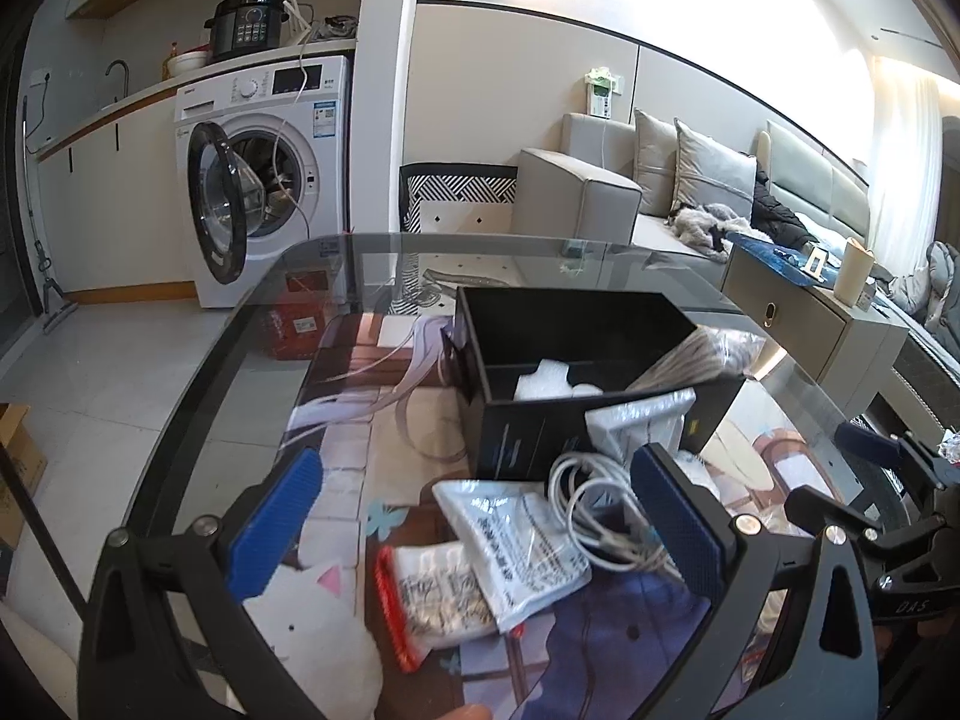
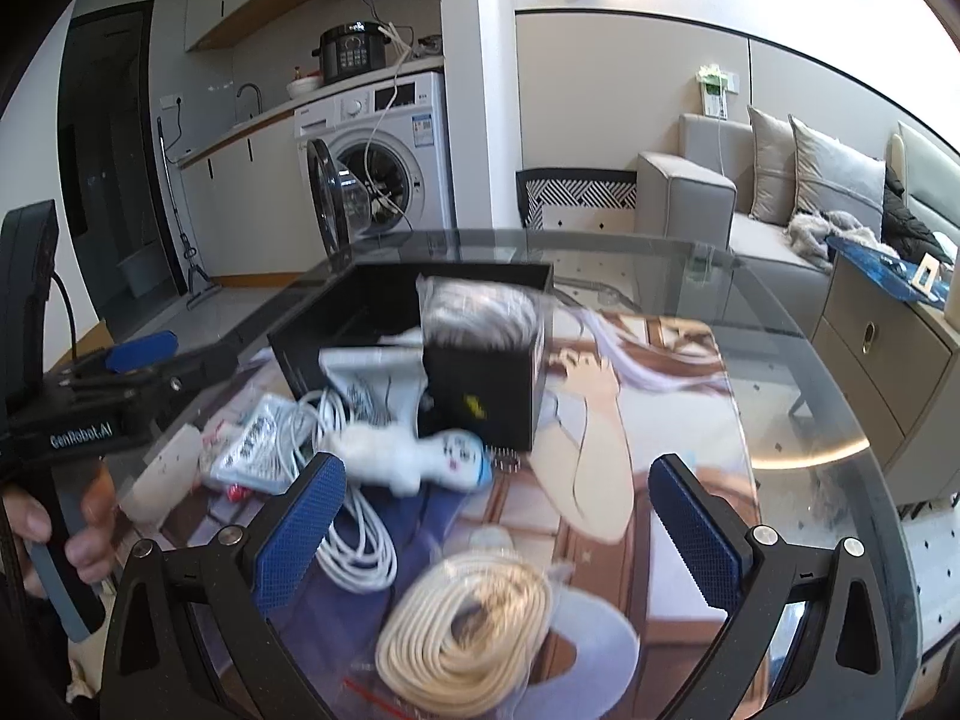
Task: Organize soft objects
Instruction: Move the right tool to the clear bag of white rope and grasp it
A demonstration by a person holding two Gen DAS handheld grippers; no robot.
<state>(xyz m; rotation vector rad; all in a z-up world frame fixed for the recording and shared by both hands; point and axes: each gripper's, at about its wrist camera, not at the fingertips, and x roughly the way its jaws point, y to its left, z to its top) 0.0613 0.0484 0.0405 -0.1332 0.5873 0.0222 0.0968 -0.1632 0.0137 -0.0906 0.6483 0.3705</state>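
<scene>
Between right fingers [image 2: 306, 531], bagged rope coil [image 2: 462, 624]

Ahead of the right fingers [image 2: 699, 534], motion blur smears the black box [image 2: 480, 387] and the grey bundle [image 2: 480, 309] stuffed in its near compartment, so the bundle's material cannot be told. The print on the flat packets [image 2: 264, 444] to the left of those fingers is unreadable. The bagged coil of cream cord [image 2: 465, 630] between the fingers is partly cut off by the bottom edge. In the left wrist view, the white plush [image 1: 318, 642] beneath the left-hand finger [image 1: 276, 525] runs out of frame below. The box's near wall hides most of the white foam [image 1: 549, 384] inside. The other gripper [image 1: 882, 516], right of the fingers, is clipped by the frame edge.
</scene>
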